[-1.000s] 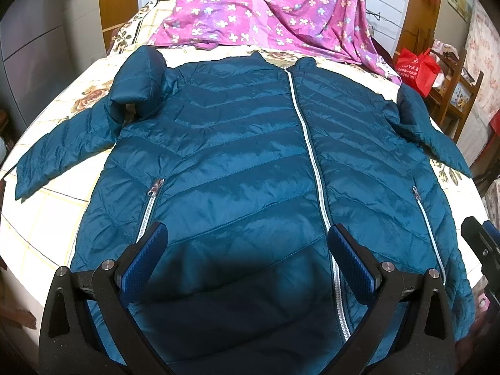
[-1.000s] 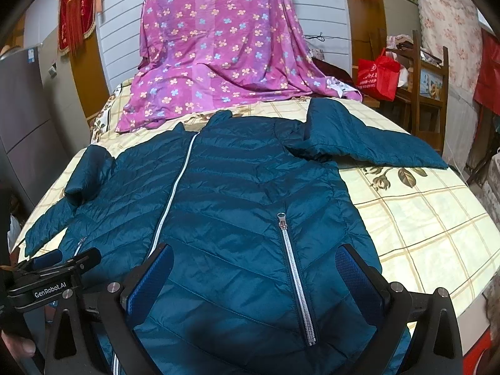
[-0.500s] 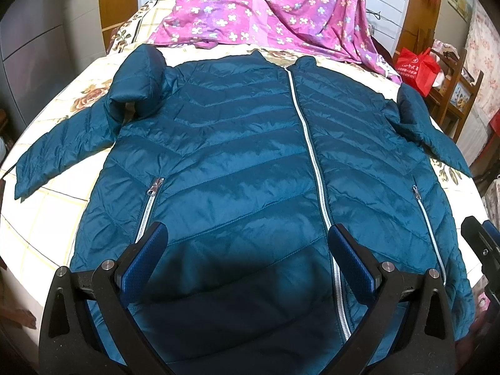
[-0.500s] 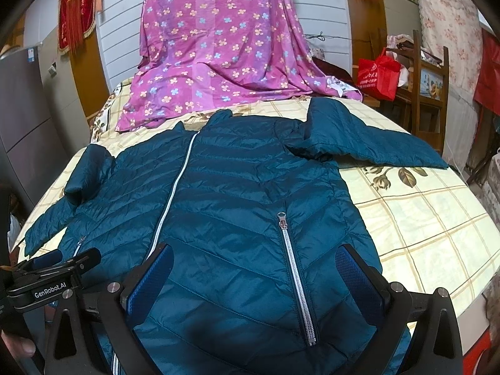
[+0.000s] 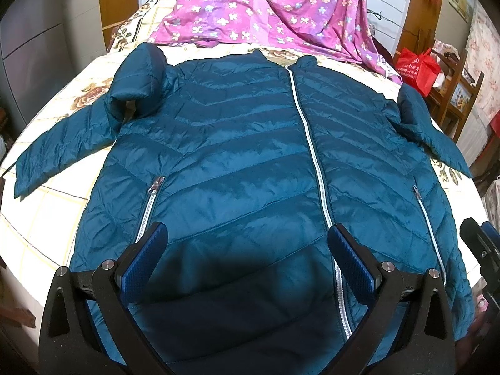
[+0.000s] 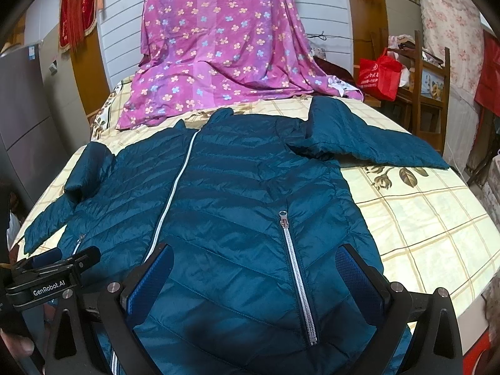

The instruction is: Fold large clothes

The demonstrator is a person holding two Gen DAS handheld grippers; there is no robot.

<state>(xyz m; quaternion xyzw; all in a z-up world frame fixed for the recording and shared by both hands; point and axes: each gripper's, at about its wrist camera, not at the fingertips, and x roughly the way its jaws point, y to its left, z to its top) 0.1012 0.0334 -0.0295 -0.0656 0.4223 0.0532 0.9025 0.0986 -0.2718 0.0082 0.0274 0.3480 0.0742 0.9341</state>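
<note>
A teal quilted jacket (image 5: 237, 168) lies flat and face up across the bed (image 6: 437, 228), zipped shut along its white centre zipper (image 5: 307, 131), collar at the far side and hem at the near edge. Its left sleeve (image 5: 68, 143) runs out to the left with the shoulder bunched up; the right sleeve (image 6: 368, 143) stretches off to the right over the checked sheet. Both pocket zippers look closed.

The left gripper (image 5: 247, 259) hangs over the near hem with its blue fingers (image 5: 147, 259) spread wide, gripping nothing. The right gripper (image 6: 256, 275) does likewise over the right pocket, fingers (image 6: 359, 278) apart; whether they touch the fabric I can't quite tell.

Beyond the collar a purple flowered cloth (image 6: 218, 47) is draped, and a red bag (image 6: 379, 76) sits far right.
</note>
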